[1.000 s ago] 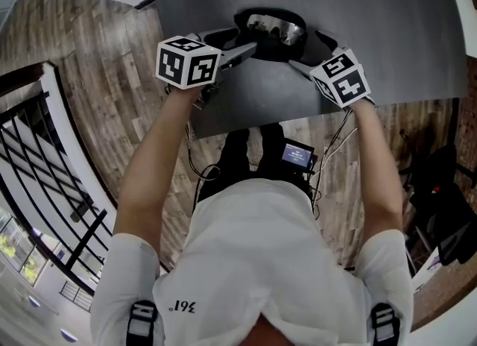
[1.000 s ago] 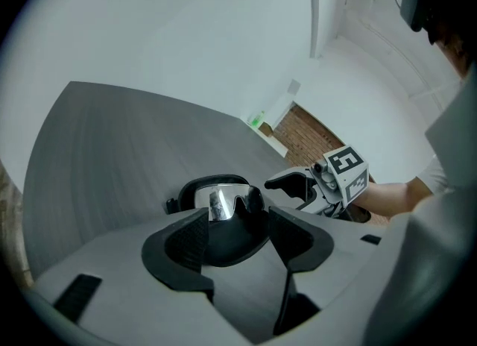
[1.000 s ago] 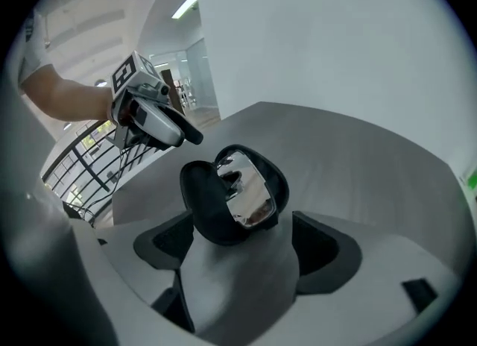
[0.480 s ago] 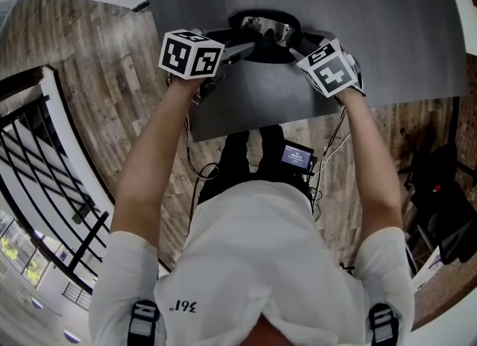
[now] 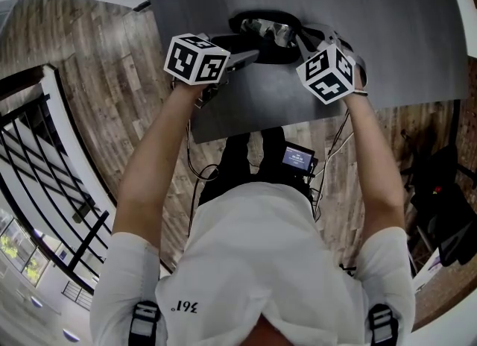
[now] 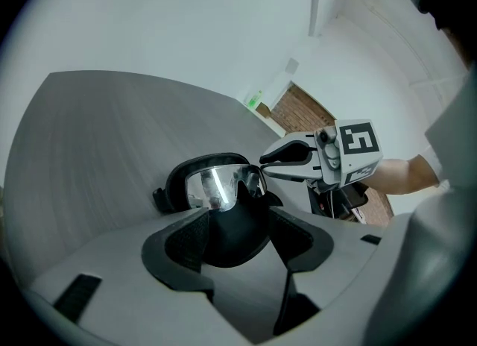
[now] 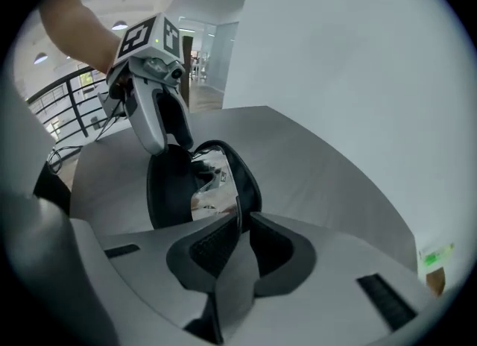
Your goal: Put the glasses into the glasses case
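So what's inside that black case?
The glasses, mirrored lenses showing, sit in the open case. Whatever lies beneath them, down to the case's floor, is covered by the lenses and can't be seen.

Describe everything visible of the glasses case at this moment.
The glasses case is a black, matte, rounded clamshell on the grey table. It is open, with its lid raised behind the mirrored glasses that lie inside. The left gripper has the lower shell between its fingers and appears to grip it. The right gripper pinches the lid's thin rim.
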`<state>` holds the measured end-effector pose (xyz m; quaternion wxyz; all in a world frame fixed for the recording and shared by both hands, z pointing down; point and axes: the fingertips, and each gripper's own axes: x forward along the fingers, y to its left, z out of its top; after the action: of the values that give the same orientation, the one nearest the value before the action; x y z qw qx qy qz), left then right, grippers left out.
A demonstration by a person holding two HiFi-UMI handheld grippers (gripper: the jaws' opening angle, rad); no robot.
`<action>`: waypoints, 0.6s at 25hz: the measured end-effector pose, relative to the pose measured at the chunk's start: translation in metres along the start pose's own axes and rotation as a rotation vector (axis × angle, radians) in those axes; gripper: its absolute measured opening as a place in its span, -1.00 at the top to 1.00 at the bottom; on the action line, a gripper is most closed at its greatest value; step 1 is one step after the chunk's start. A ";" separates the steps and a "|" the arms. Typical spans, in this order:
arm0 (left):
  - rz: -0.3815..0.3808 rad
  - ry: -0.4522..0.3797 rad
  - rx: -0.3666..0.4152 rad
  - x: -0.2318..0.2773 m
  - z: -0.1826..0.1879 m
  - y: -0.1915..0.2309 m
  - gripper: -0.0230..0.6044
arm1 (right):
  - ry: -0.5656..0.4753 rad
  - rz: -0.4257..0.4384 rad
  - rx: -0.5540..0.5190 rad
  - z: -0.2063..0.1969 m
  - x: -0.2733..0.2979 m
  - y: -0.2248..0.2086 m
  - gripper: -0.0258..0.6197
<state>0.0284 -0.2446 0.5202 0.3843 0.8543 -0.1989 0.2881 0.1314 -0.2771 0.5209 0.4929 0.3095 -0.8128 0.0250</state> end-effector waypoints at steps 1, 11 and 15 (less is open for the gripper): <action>0.000 -0.003 0.000 -0.001 0.000 0.000 0.07 | -0.007 0.013 -0.024 0.004 -0.001 0.002 0.80; -0.001 -0.031 -0.009 -0.011 0.000 0.003 0.07 | 0.095 0.105 -0.336 0.015 0.018 0.036 0.10; -0.004 -0.037 -0.009 -0.015 -0.001 0.000 0.07 | 0.175 0.064 -0.425 0.008 0.025 0.034 0.07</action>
<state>0.0170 -0.2423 0.5111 0.3852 0.8580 -0.2054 0.2706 0.0993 -0.2645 0.5456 0.6145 0.1695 -0.7633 -0.1045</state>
